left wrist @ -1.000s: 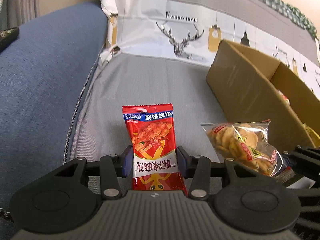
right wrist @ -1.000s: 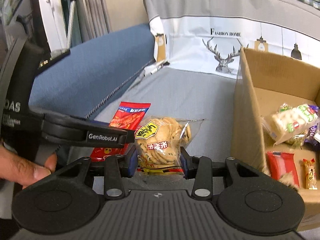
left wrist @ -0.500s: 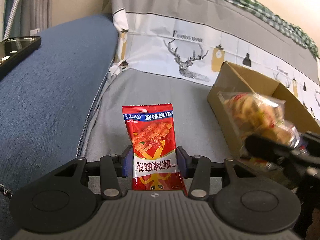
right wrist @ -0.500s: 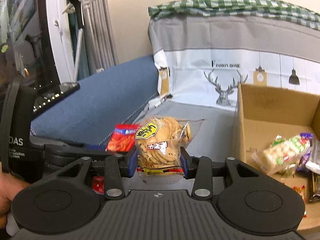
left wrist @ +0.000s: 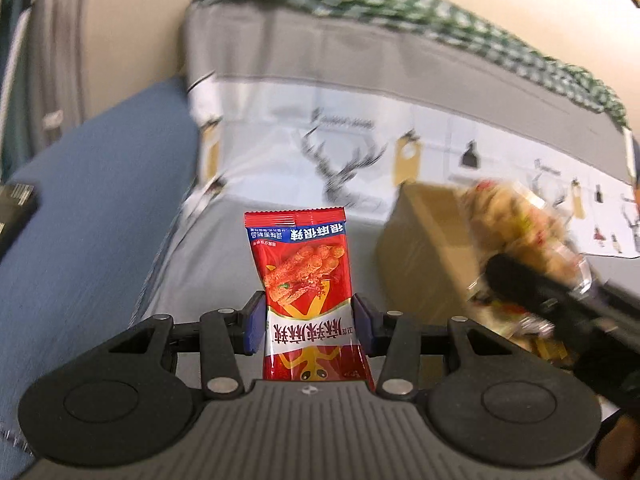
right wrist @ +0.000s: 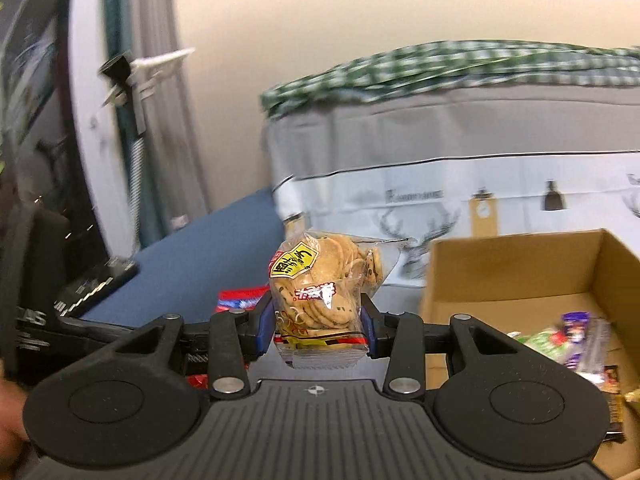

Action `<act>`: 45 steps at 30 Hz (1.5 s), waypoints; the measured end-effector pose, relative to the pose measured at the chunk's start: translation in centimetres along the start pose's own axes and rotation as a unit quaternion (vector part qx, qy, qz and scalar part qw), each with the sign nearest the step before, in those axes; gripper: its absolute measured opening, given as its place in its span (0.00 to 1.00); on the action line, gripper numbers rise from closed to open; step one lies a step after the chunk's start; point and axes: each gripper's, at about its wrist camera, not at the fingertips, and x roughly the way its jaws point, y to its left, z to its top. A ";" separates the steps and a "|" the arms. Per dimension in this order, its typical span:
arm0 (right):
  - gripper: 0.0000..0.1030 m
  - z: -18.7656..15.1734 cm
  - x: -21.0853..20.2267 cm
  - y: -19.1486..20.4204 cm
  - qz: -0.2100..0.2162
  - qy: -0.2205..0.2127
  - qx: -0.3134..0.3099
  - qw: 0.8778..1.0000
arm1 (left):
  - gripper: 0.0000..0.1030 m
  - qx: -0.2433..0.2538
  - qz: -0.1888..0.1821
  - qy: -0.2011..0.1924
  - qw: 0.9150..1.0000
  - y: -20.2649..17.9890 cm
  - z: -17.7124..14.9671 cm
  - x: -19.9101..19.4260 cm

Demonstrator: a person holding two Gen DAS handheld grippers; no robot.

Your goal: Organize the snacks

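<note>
Red foil catches the eye first: one red foil snack packet with a picture of fried sticks (left wrist: 306, 280) stands upright between the blue pads of the left gripper (left wrist: 307, 322), whose fingers are clamped against its two sides, holding it clear above the grey cloth-covered sofa seat (left wrist: 208, 260). The right gripper (right wrist: 318, 330) pinches one clear plastic bag of round biscuits with a yellow label (right wrist: 320, 284) in the same way, pads pressed on both sides, lifted above the seat near the left wall of the single open brown cardboard box (right wrist: 516, 276). That box sits toward the right end of the seat, against the backrest cover printed with a deer head (left wrist: 344, 160). Inside it lie several packets at the right side of its floor: a green-and-white one (right wrist: 548, 340), a purple-ended wrapper (right wrist: 576, 324) and a dark one at the near edge; blur keeps me from a sure count. On the blue sofa armrest (left wrist: 92, 208) to the left rests one dark phone (left wrist: 14, 208).
</note>
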 end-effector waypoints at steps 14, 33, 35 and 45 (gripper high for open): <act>0.42 1.5 -1.3 -10.9 -0.156 -0.044 0.119 0.980 | 0.48 0.063 -0.100 -0.037 0.992 -15.5 6.7 4.6; 0.78 0.7 -1.8 -16.4 -0.236 -0.029 0.168 0.957 | 0.83 0.067 -0.103 -0.027 0.992 -20.2 6.9 8.1; 0.78 0.7 -1.9 -16.3 -0.238 -0.035 0.162 0.957 | 0.83 0.064 -0.097 -0.027 0.993 -19.7 6.6 7.5; 0.94 0.6 -2.3 -15.1 -0.248 -0.047 0.118 0.960 | 0.99 0.039 -0.065 -0.050 0.996 -13.9 3.1 2.0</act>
